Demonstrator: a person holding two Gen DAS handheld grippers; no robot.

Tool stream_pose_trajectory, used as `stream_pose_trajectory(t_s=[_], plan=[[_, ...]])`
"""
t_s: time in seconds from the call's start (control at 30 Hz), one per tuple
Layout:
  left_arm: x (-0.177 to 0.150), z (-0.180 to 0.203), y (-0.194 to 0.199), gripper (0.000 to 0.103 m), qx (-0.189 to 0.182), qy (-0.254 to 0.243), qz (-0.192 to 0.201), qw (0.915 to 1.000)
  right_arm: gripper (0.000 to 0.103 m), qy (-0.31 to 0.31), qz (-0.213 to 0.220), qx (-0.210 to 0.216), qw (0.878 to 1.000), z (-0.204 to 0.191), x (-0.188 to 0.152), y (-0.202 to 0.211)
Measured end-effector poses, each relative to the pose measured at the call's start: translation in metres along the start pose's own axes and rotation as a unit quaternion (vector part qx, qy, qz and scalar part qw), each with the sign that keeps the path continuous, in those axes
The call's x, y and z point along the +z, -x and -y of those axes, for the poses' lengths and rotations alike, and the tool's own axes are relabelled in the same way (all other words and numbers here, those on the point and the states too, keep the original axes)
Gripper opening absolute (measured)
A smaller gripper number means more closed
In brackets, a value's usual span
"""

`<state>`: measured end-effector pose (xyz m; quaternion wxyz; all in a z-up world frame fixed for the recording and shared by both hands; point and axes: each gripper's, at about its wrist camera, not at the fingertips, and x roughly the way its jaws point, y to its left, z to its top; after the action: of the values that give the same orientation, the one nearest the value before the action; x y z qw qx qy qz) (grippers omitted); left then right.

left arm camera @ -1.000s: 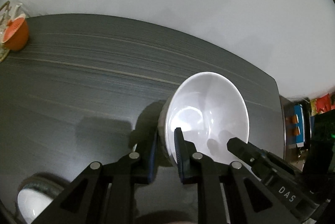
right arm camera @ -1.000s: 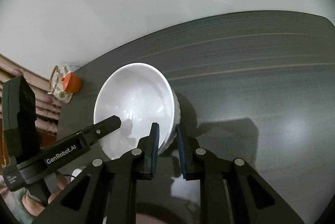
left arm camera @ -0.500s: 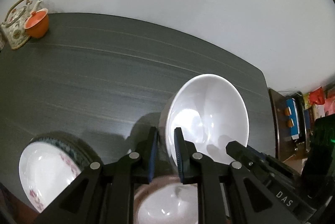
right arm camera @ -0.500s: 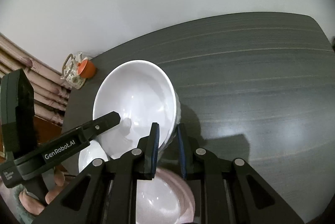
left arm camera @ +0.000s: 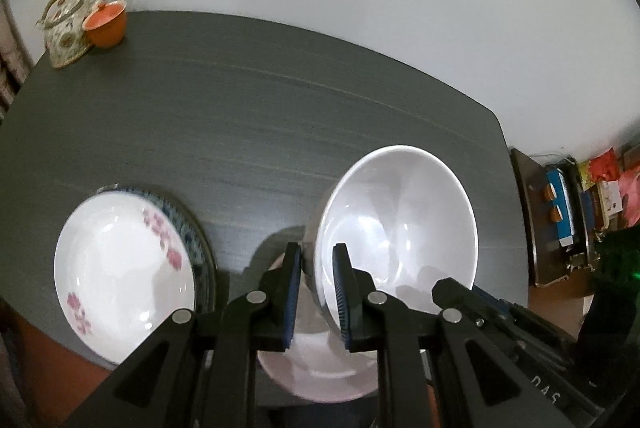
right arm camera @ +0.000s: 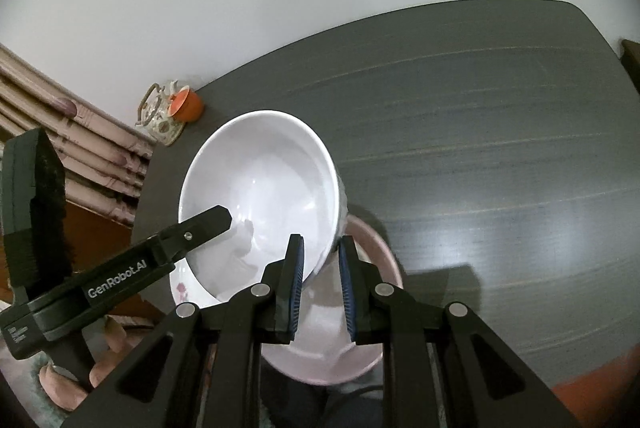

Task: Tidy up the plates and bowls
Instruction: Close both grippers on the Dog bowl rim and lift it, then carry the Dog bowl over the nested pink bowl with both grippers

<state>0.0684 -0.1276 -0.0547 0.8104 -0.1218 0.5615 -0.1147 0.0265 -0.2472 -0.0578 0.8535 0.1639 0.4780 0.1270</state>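
Note:
A plain white bowl (left arm camera: 400, 224) hangs tilted above the dark table, held from two sides. My left gripper (left arm camera: 318, 288) is shut on its near-left rim, one pad inside and one outside. My right gripper (right arm camera: 320, 268) is shut on the opposite rim of the same bowl (right arm camera: 260, 187). Directly beneath sits a pale pink bowl (left arm camera: 320, 372), partly hidden by the fingers. To the left lies a white plate with pink flowers (left arm camera: 120, 280), stacked on a blue-patterned plate (left arm camera: 198, 244).
A patterned teapot (left arm camera: 66, 27) and an orange cup (left arm camera: 106, 25) stand at the table's far left corner. The dark table (right arm camera: 480, 147) stretches away behind the bowl. A cluttered shelf (left arm camera: 568, 207) is off the right edge. A hand (right arm camera: 104, 376) holds the left gripper's handle.
Both grippers carried the white bowl back and to the left over the table. The flowered plate and the pink bowl have come into view beneath it. The grip is unchanged.

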Motion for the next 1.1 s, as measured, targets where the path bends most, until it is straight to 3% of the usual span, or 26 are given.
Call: stream_pose_trajectory(t_s=[0.3,1.1], plan=[[-0.021,-0.009,0.019,0.016,-0.004,-0.006,0.007,1.0,0.018,-0.002,-0.003,0.003,1.0,-0.009,-0.028,0.009],[-0.042,-0.011,-0.01,0.016,0.023,-0.003,-0.025,0.9994,0.02,-0.013,-0.021,-0.009,1.0,-0.007,-0.044,-0.015]])
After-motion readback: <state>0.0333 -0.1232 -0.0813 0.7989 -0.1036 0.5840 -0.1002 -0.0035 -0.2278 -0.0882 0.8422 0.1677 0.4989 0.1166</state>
